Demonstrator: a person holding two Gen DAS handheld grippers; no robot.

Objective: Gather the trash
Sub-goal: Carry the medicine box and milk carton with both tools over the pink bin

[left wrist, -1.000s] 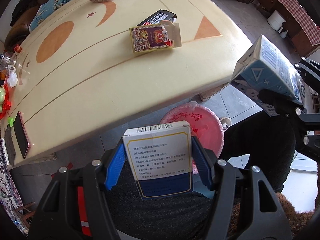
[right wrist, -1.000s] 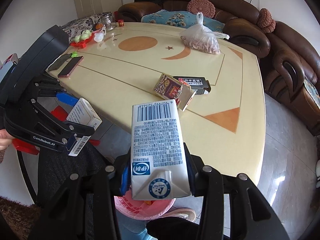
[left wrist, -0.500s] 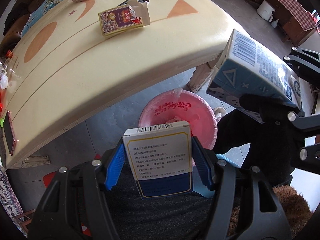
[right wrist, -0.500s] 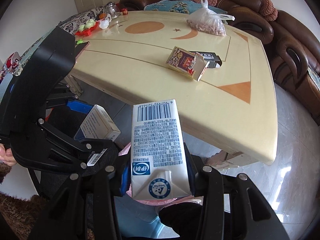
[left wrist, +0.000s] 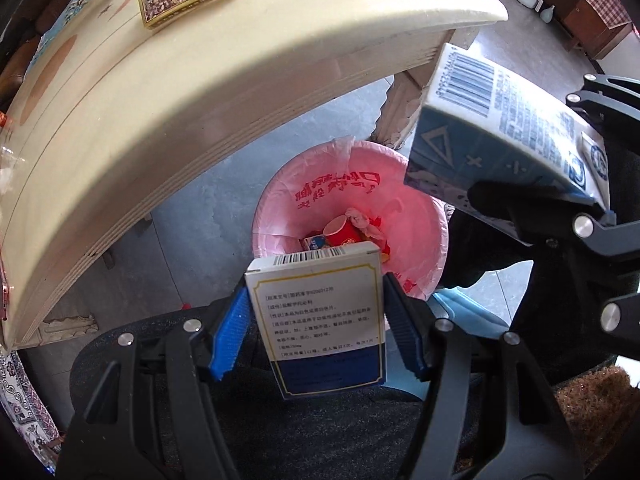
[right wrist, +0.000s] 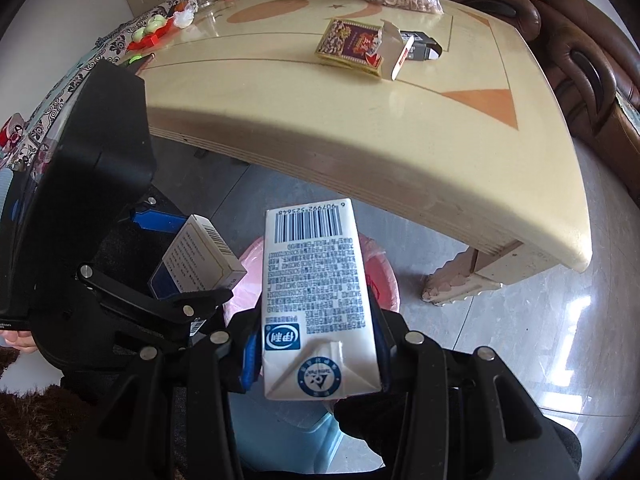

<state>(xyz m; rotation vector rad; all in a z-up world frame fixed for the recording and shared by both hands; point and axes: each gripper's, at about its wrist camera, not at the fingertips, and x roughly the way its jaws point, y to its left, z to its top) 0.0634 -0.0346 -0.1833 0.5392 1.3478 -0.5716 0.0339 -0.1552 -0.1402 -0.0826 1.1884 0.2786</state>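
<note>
Grey tiled floor under a cream table [left wrist: 200, 128], with a pink-lined trash bin [left wrist: 276, 216] standing just off the table's edge, centre of the left wrist view.

Clamped between the blue pads of the left gripper [left wrist: 316, 320]: a white-and-blue medicine box [left wrist: 320, 312], barcode end pointing away from the wrist, long axis running along the fingers and aimed down. Hangs directly above the near rim of the bin, whose mouth opens just beyond the barcode end; red paper cup [left wrist: 340, 232] and scraps already inside.

Pinched in the right gripper [right wrist: 316, 344]: a milk carton [right wrist: 316, 280], gable end at the wrist, barcode end forward, long axis tilted steeply down. In the left wrist view, sits upper right [left wrist: 500, 132], overlapping the bin's far right rim. In the right wrist view, mostly hides the bin [right wrist: 384, 280].

Left hand judged better placed for the drop; both nearly over the opening.

Left on the table, upper centre of the right wrist view: a patterned flat box [right wrist: 348, 46] with its flap open, a dark box [right wrist: 420, 46] touching behind it.

Against a second ago: both grippers lower, table edge risen to the upper part of the frames, bin far larger and its contents now visible. Both grips unchanged.
</note>
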